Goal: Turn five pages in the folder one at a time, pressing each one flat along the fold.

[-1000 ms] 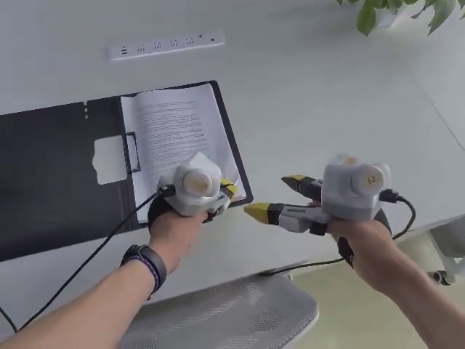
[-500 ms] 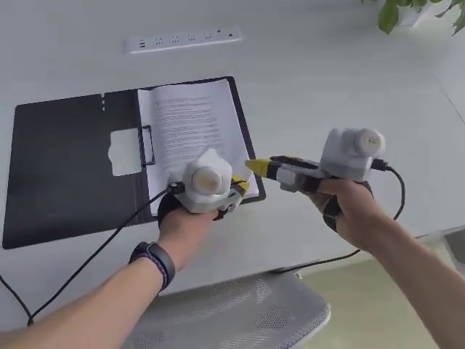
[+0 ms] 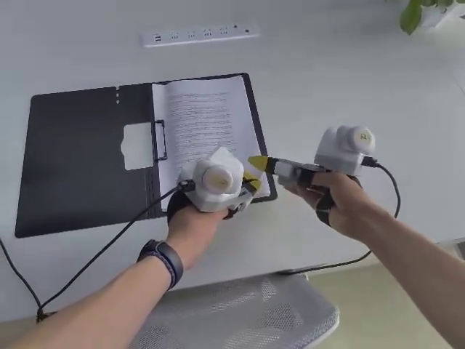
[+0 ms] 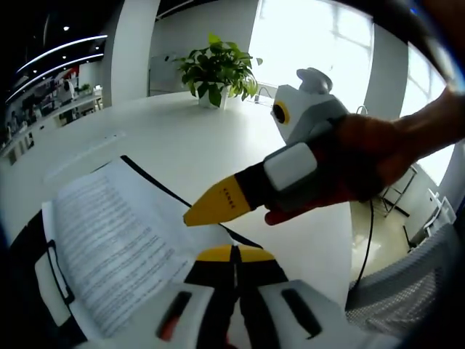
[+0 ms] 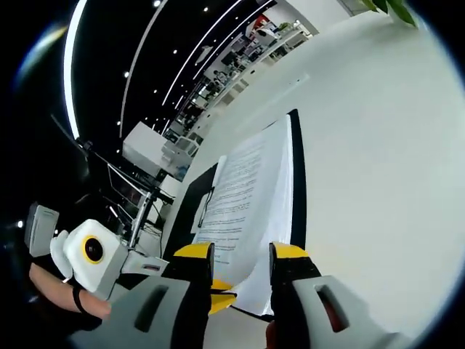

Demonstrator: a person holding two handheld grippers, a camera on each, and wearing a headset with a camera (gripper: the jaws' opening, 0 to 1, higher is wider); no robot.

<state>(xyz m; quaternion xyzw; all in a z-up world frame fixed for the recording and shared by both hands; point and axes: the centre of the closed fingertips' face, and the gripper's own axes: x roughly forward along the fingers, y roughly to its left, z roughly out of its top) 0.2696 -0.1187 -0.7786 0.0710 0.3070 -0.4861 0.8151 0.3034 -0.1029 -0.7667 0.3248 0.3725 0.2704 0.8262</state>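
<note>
Big white workbench takes up most of what's in front of me. On it a flat black folder lies open, w/ a stack of white printed pages on its right half, held at the fold side by a slim black clip. The left inner cover carries a pale rectangular patch.

Both tools sit at the stack's near right corner. Left gripper: yellow tips pressed together, right over that corner; can't tell if a sheet is caught between them. Right gripper: tips apart w/ a clear gap, aimed at the same corner from the open table side, just beside the left one.

Further back: a long white power strip, and leaves of a green potted plant at the far edge.

Looks to me like the first page isn't lifted yet, all sheets lie flat.

Risks, as I judge it:
- the two tools are crowded at one corner, so they could bump or pin the very sheet that needs lifting
- thin paper: the open jaws may nip 2 sheets at once
- a hard pull could crease the corner or tear it at the clip
- the folder isn't held down, so it may slide

Writing: page text is too small to read; there's a small mark on the right tool's yellow tip, and I can't make it out either
</note>
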